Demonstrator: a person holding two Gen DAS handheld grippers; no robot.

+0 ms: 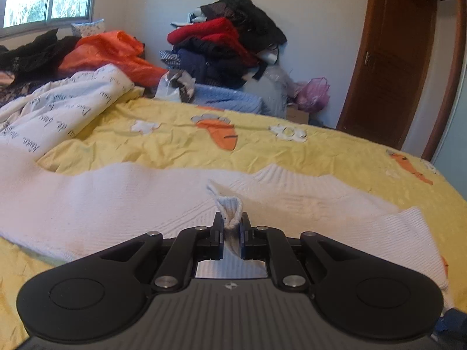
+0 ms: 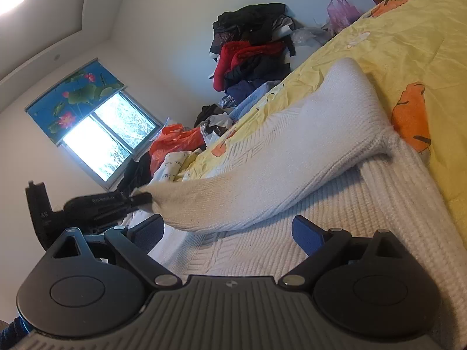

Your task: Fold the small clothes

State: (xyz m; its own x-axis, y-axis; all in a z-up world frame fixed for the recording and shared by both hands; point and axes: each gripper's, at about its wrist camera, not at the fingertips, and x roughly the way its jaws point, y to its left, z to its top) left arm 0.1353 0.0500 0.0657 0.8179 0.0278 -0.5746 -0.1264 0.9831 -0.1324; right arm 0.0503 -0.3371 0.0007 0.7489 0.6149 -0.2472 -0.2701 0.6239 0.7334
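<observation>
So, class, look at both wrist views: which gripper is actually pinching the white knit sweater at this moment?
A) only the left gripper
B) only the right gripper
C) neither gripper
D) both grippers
A: the left gripper is closed on a bunched fold of the white knit sweater, while the right gripper is spread wide above the fabric, gripping nothing.

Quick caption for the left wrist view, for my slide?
Left gripper pinches a fold of the white sweater above the yellow carrot-print bedspread.
</observation>
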